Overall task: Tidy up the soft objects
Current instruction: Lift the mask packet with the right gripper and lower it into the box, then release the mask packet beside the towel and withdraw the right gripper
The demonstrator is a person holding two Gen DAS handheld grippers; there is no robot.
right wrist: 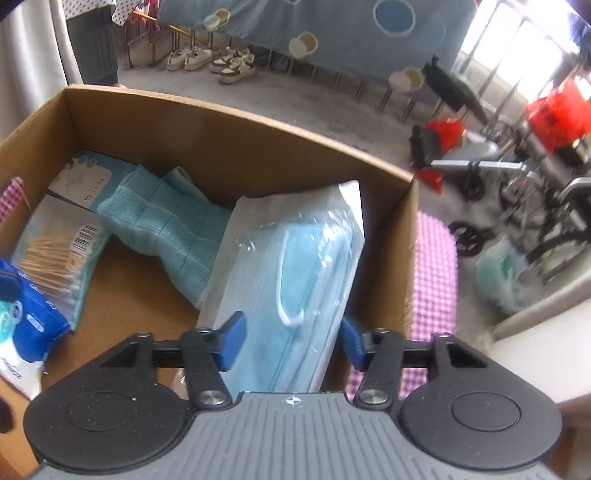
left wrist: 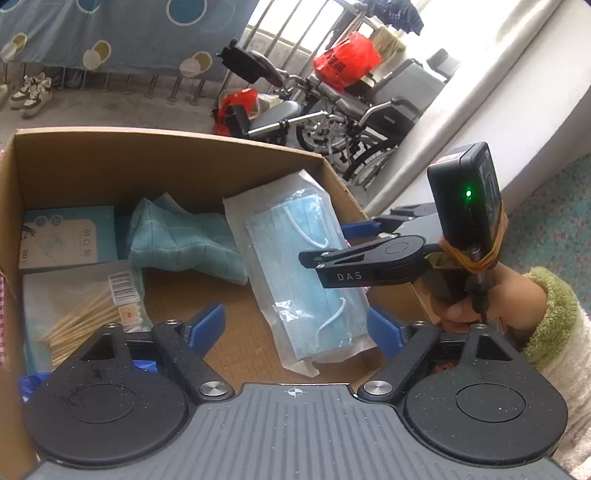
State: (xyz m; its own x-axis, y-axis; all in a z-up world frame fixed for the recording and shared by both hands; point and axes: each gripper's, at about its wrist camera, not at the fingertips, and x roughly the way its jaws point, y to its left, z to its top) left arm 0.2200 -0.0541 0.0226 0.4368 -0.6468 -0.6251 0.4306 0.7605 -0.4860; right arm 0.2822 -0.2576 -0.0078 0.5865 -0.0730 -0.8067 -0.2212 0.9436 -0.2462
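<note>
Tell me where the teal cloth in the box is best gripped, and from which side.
Judging by its pose, grip the teal cloth at its raised, bunched upper fold, coming from above. The mask pack crowds one side and the carton the other, inside the cardboard box.

Beyond you lies a grey concrete floor (right wrist: 295, 99). A blue circle-patterned cloth (right wrist: 332, 26) hangs at the far side, sneakers (right wrist: 210, 61) lined beneath it. A wheelchair (left wrist: 351, 122) carrying red bags (left wrist: 347, 61) stands by the bright barred window (left wrist: 295, 33).
</note>
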